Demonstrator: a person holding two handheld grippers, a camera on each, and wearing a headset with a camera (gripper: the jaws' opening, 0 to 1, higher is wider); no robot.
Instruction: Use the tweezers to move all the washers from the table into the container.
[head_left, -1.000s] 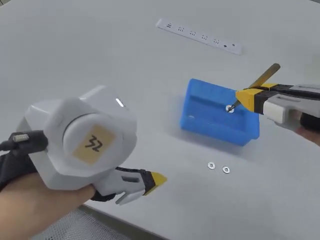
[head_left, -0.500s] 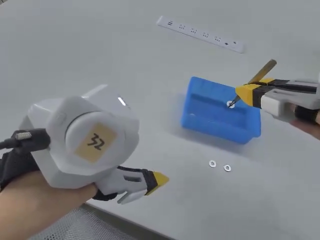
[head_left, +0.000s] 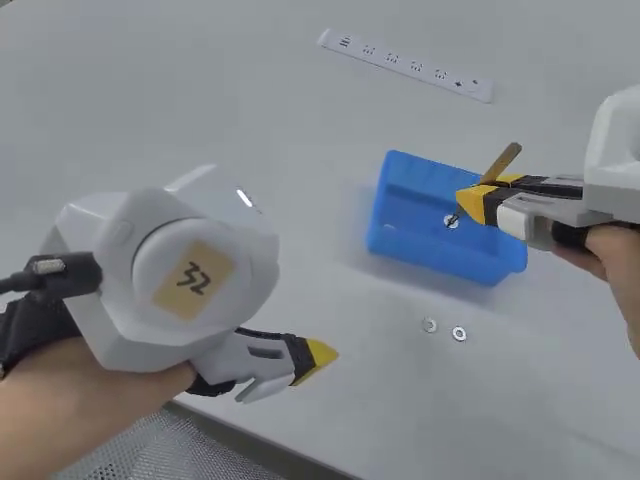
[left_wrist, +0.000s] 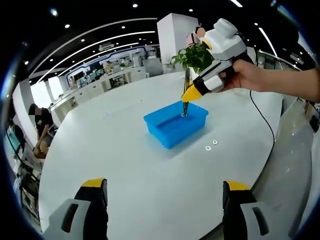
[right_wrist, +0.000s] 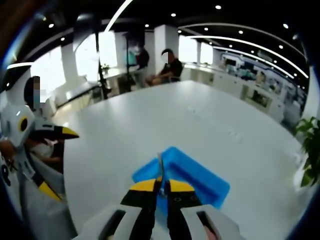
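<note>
White table (head_left: 250, 100), blue container (head_left: 440, 262), washer (head_left: 452, 222) on tweezers (head_left: 500, 160) tip inside

Three washers (head_left: 459, 334), one container (head_left: 420, 235), one tweezers (head_left: 497, 163), one power strip (head_left: 405, 65).

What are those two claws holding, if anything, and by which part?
The right gripper clamps the tweezers around their middle, points aimed down into the blue container. The left gripper is open, holding nothing.
</note>
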